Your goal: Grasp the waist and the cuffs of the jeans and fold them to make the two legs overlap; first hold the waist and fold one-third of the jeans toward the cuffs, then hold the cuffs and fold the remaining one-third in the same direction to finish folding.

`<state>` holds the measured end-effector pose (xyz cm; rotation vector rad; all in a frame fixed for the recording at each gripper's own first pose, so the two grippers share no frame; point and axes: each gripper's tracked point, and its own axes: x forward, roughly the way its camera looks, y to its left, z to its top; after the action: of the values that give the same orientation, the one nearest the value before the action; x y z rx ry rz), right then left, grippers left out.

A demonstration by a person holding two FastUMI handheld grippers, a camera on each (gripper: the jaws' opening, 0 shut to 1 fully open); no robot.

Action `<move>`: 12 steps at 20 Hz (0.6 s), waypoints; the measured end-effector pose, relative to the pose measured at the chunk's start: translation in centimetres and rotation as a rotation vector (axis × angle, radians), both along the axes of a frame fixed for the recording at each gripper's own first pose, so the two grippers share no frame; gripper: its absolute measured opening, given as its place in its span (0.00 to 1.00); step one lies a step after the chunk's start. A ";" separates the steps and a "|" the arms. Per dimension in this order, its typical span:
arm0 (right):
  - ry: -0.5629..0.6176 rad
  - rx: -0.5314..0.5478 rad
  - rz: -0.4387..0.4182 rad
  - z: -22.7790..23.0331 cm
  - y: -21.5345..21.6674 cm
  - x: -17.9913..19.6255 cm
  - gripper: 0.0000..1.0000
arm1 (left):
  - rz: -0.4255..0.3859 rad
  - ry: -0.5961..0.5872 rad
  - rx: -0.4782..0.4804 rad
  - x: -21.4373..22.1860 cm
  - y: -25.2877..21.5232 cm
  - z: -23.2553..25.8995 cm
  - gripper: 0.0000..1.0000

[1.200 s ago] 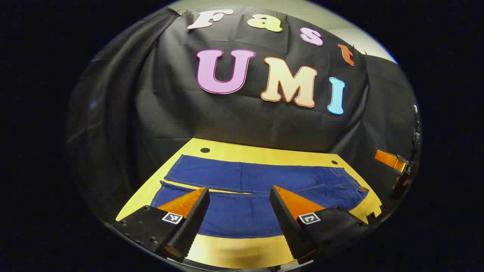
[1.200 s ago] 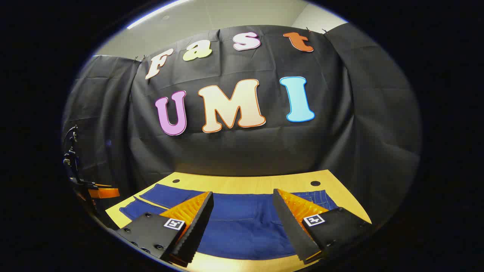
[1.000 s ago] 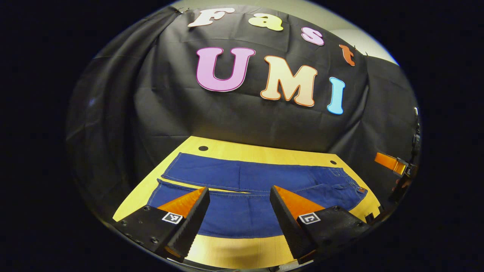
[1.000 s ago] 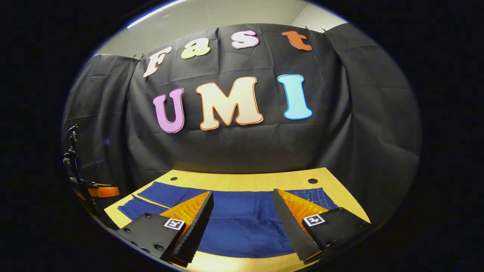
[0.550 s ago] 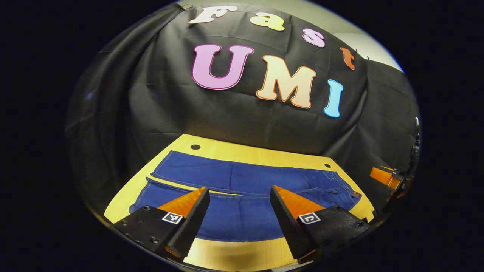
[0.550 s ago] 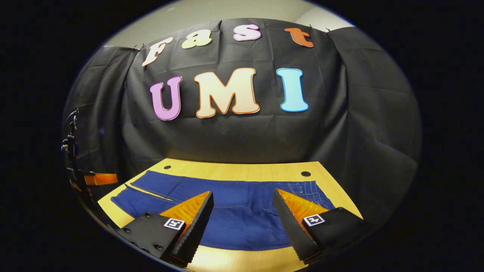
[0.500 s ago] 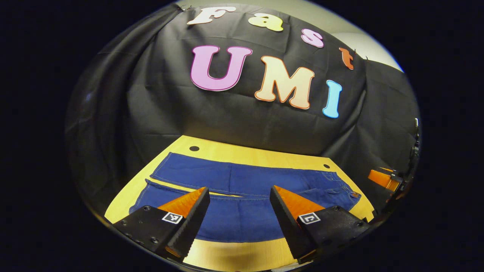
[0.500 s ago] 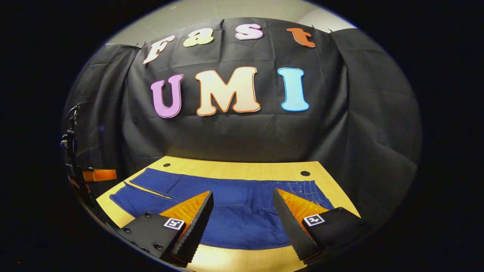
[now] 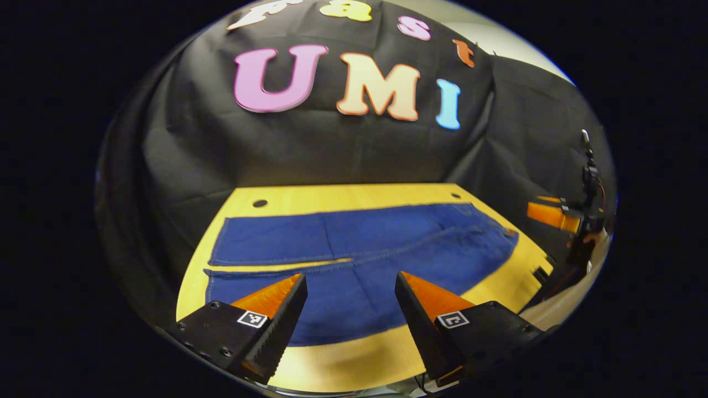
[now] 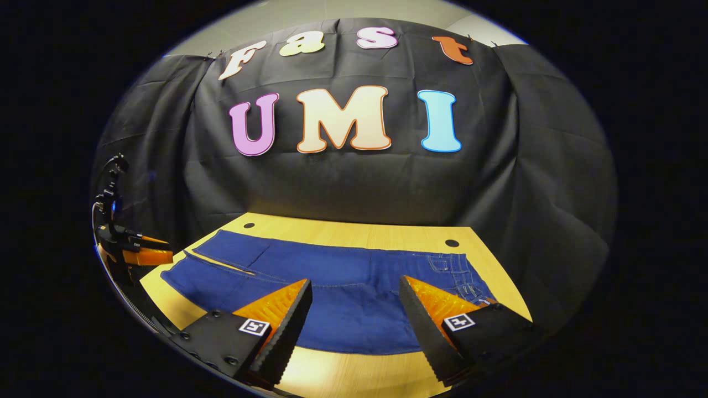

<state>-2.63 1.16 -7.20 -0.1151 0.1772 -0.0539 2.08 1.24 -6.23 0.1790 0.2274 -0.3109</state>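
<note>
With the left claw (image 9: 350, 293) and right claw (image 10: 355, 298) both wide and empty above the desk (image 10: 354, 229), I judge the jeans (image 10: 343, 287) soft, heavy denim, best gripped at waistband and cuff hems.

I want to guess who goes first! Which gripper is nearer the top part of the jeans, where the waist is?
Probably the right gripper. Its open fingers hover near the waist of the jeans. The left gripper, also open, hovers nearer the cuffs, so it suits those. Neither touches the jeans.
</note>
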 end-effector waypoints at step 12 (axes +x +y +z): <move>0.076 -0.044 -0.120 -2.3 -1.2 -3.6 0.96 | -0.147 0.395 0.408 1.0 9.8 -11.8 0.95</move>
<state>-6.22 -0.08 -9.52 -0.1508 0.2591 -0.1736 3.12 11.04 -18.04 0.5409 0.6716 -0.4437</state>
